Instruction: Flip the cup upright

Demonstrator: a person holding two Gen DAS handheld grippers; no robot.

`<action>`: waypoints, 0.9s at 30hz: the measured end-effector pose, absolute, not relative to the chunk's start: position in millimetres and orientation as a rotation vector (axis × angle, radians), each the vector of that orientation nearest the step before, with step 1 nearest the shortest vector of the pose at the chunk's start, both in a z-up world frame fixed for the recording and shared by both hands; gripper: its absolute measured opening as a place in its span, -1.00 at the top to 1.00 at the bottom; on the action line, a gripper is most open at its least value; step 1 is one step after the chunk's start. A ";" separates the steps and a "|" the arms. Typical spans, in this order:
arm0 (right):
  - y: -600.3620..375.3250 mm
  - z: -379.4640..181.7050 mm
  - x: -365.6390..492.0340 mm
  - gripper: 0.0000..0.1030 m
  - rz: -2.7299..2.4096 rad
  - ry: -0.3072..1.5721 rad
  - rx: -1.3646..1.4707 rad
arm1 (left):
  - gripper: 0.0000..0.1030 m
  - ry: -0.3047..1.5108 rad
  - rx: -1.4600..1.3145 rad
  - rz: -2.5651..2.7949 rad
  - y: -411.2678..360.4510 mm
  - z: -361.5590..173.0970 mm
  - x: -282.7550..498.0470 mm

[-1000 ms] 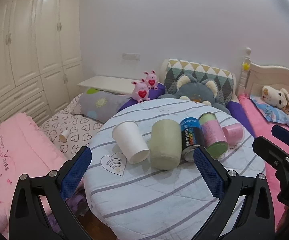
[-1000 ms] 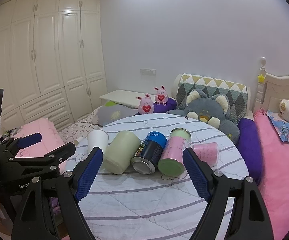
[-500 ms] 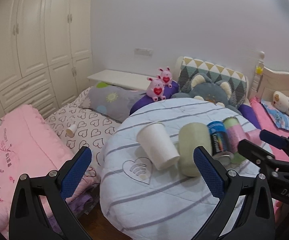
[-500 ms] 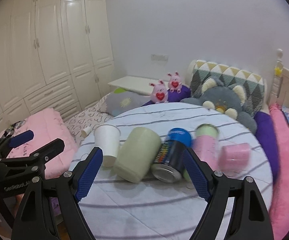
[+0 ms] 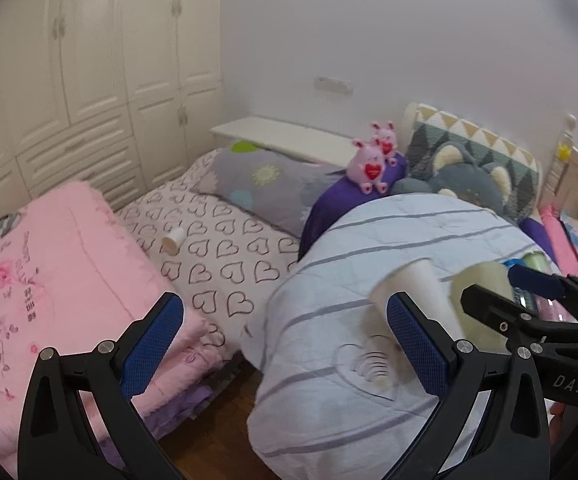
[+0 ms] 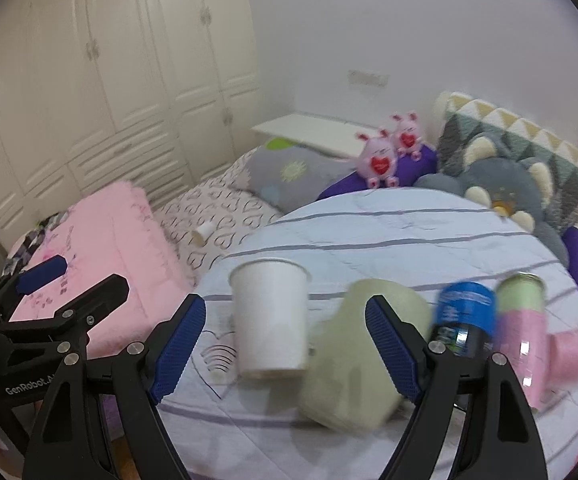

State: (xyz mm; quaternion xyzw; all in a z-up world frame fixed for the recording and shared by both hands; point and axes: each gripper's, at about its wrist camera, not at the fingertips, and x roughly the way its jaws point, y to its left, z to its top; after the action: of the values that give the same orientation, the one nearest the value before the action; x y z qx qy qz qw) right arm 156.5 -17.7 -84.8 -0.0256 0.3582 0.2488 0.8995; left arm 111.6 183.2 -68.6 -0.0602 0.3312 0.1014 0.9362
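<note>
white cup (image 6: 269,316) lay on its side on the table (image 6: 409,232), blurry | right gripper (image 6: 285,344) wide apart around it, holding nothing | left gripper (image 5: 285,344) wide apart, its finger (image 5: 417,344) hid part of cup | green cup (image 6: 353,364) smeared

Seemingly a home bedroom: bed (image 5: 225,248), wardrobe (image 5: 89,80), plush toys (image 6: 381,160).

white cup (image 5: 413,292): smeared, lower end hidden behind left tongs' right finger | green cup (image 6: 353,364): blurry, partly behind right tongs' right finger | blue can (image 6: 463,318): label unreadable | pink cup (image 6: 571,350): blurred, far right of right tongs
</note>
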 end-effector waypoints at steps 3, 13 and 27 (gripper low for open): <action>-3.5 -93.7 167.3 -0.62 0.557 0.800 -0.070 | -1.00 0.687 -0.151 0.256 201.6 -75.4 114.0; 32.9 -121.4 188.6 -0.62 0.549 0.913 -0.155 | -1.00 0.745 -0.200 0.212 218.5 -96.0 116.3; 52.1 -130.6 201.5 -0.62 0.409 0.934 -0.301 | -1.00 0.776 -0.210 0.168 207.4 -99.7 119.3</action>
State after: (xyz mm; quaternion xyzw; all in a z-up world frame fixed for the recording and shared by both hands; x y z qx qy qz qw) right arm 201.5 52.1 -130.6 -0.1435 0.4451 0.1951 0.8621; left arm 119.3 207.4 -99.7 -0.1021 0.3772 0.0815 0.9169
